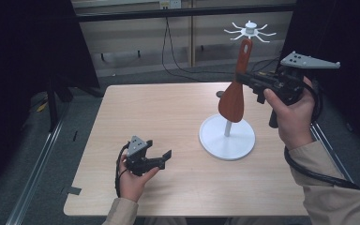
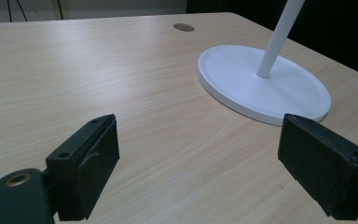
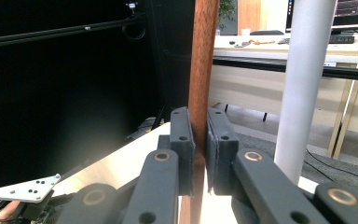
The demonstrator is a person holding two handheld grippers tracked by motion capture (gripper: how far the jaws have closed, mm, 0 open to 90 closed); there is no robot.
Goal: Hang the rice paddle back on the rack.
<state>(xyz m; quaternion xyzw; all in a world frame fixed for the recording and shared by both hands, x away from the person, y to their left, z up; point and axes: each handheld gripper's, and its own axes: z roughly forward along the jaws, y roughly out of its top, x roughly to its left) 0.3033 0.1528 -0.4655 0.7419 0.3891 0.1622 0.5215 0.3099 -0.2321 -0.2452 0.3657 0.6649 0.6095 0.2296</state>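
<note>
Between right gripper [image 3: 199, 140] jaws, wooden spatula [image 1: 236, 91]

Light wooden table [image 1: 168, 117], black cables [image 1: 168, 51] behind.

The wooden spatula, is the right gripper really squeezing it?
Touching. In the right gripper view, the right gripper has both pads pressed flat against the wooden spatula handle, no gap either side.

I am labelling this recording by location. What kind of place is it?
Probably an office or lab set up for recording: a light wooden table ringed by dark screens, with desks and a monitor beyond in the right gripper view, and cables along the wall.
</note>
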